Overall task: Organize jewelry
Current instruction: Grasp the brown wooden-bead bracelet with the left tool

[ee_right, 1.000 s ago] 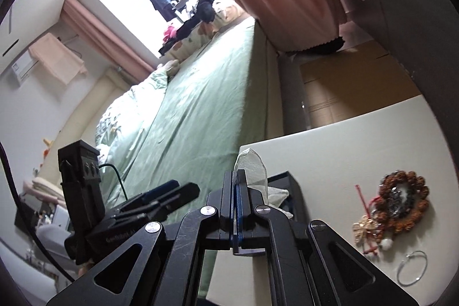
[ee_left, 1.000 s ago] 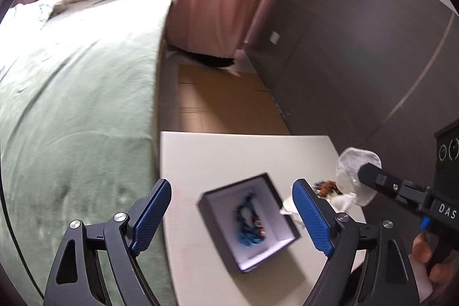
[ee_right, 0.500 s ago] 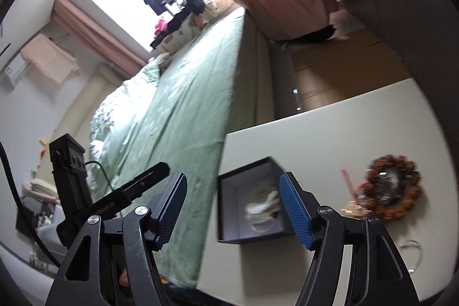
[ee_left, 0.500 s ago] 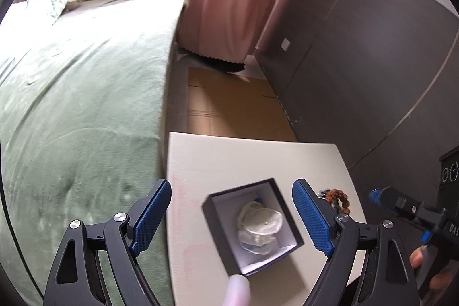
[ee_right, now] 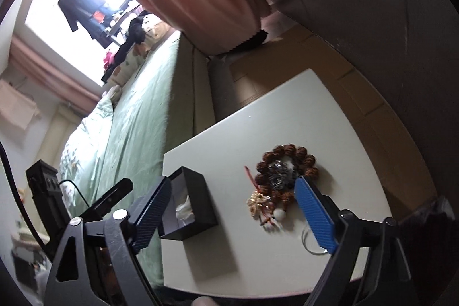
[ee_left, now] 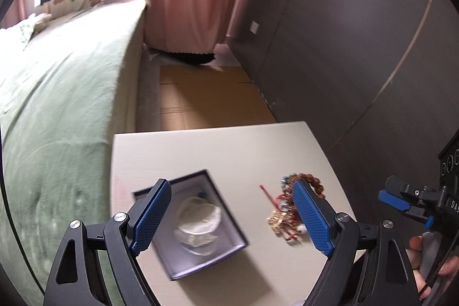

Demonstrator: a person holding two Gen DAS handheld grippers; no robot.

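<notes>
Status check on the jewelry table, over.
Left gripper open, empty. Right gripper jaws opening, nothing between them. Clear bag in black box; bead bracelet and ring loose on table. Nothing blocking.

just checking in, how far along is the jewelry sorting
Done: a clear bag lies in the black box. In hand: nothing; the right claw is opening, empty. Left: the brown bead bracelet, tasselled charm and thin ring on the table.

My left gripper point(ee_left: 229, 215) hangs tilted downward, its 2 blue pads spread wide with nothing clamped. My right gripper point(ee_right: 243, 215) also angles down, jaws opening, empty; fingers point(ee_left: 416, 248) wrap its handle.
</notes>
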